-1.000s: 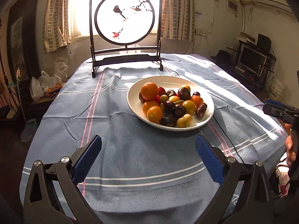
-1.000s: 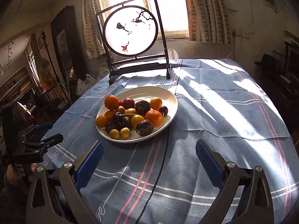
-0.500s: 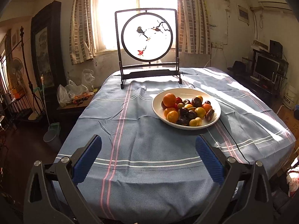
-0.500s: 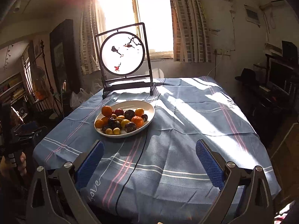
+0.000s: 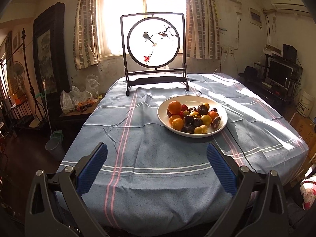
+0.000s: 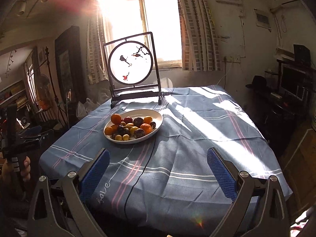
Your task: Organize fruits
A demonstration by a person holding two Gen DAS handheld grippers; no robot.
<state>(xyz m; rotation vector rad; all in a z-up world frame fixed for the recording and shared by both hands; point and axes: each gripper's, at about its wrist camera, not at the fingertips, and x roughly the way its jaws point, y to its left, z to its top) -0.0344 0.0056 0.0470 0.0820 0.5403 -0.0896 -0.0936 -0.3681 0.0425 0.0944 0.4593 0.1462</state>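
Left wrist view, nearest first: the left tongs (image 5: 157, 157) stand spread wide with nothing between their blue pads, held off the near edge of the table (image 5: 138, 177), which wears a blue striped cloth. Right wrist view shows the same of the right tongs (image 6: 158, 160): spread wide, holding nothing, well short of the fruit. At that view's left edge a hand (image 6: 18, 168) grips the handle of the other tool.

Further in, a thin black cord (image 6: 142, 169) runs across the cloth from the near edge toward the plate. Past it sits a white plate (image 5: 197, 100), right of the table's middle, with all the fruit (image 5: 192, 117) heaped on its near side: oranges, small yellow ones, red ones and dark wrinkled ones, touching and partly stacked. No fruit lies loose on the cloth. Beyond the plate stands a dark-framed round screen (image 5: 154, 41) painted with birds, then the bright window.

This scene fits either fruit gathered and finished, or a mixed heap awaiting sorting, so no move can be urged. Judged from the heap, any pick would go best from the top, closing gently on round skins, since neighbours could roll; keep clear of the cord.
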